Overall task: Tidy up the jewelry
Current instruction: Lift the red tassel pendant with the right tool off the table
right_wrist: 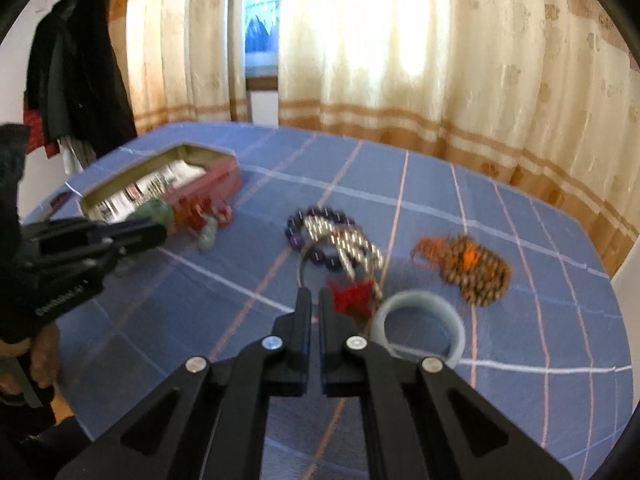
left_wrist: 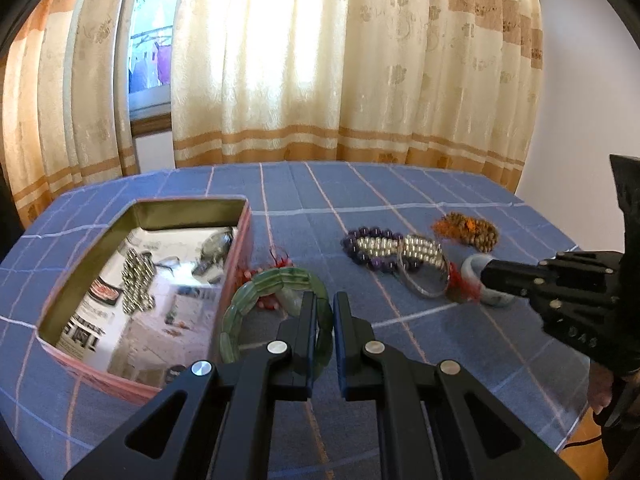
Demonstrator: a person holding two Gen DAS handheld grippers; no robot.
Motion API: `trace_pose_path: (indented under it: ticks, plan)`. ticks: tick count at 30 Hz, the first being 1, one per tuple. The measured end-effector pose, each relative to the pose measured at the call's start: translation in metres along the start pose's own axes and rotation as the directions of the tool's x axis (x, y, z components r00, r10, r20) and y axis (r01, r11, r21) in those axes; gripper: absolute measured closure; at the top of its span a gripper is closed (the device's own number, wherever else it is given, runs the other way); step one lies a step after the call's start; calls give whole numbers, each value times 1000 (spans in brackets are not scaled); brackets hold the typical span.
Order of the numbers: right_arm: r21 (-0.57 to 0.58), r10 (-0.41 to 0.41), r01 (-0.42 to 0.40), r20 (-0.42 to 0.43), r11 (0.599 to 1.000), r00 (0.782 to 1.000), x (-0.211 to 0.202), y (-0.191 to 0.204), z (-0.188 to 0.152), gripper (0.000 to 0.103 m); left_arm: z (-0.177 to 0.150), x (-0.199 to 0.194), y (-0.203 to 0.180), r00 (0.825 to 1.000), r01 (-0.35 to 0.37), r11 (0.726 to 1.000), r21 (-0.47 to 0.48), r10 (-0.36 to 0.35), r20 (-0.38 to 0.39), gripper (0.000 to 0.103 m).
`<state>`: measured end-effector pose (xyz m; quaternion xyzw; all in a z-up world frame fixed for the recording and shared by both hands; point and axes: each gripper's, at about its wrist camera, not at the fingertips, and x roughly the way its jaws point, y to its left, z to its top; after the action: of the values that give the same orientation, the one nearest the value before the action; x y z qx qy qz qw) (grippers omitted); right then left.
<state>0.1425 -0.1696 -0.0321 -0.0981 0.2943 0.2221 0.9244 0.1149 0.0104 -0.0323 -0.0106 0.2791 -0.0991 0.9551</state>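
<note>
Left wrist view showed a pink rectangular tin (left_wrist: 152,280) already holding a silver bead strand (left_wrist: 136,280); its long axis ran away from the camera. Beside it, the left claw (left_wrist: 324,304) was clamped on a green stone-link bracelet (left_wrist: 276,284). Purple beads (left_wrist: 372,248), a brown bead coil (left_wrist: 470,230) and a pale bangle (left_wrist: 474,268) remained on the bench (left_wrist: 400,192). The right claw (right_wrist: 315,298) was together, empty.

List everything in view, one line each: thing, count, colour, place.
tin: 1, pink, table's left, open
bead string: 1, silvery, inside tin
green bracelet: 1, green, beside tin, under the left gripper
red charm: 1, red, by green bracelet
bead bracelets: 2, purple and silver, table middle
wire bangle: 1, silver, beside them
pale bangle: 1, bluish, right of tassel
tassel: 1, red
brown beads: 1 pile, brown-orange, far right
left gripper: black, shut
right gripper: black, shut
</note>
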Motion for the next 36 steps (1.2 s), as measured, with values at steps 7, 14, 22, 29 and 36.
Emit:
trace_pose_path:
  ticks: [7, 14, 22, 29, 36]
  plan:
    - [-34, -2, 4, 69, 999, 998, -23, 6, 24, 99, 17, -18, 5, 998, -19, 1000, 3, 18, 56, 96]
    - [-76, -48, 42, -84, 996, 995, 21, 14, -1, 42, 11, -7, 9, 1000, -11, 1000, -12, 11, 26, 96]
    - [-37, -76, 71, -161, 997, 984, 51, 0, -9, 54, 7, 1, 7, 1000, -1, 1000, -6, 1, 9, 96]
    - [-7, -64, 63, -151, 998, 987, 48, -7, -7, 94, 5, 1, 3, 1000, 11, 1000, 3, -11, 3, 96]
    - [-11, -39, 39, -30, 999, 999, 8, 0, 17, 95, 17, -13, 13, 999, -14, 1000, 7, 14, 37, 96]
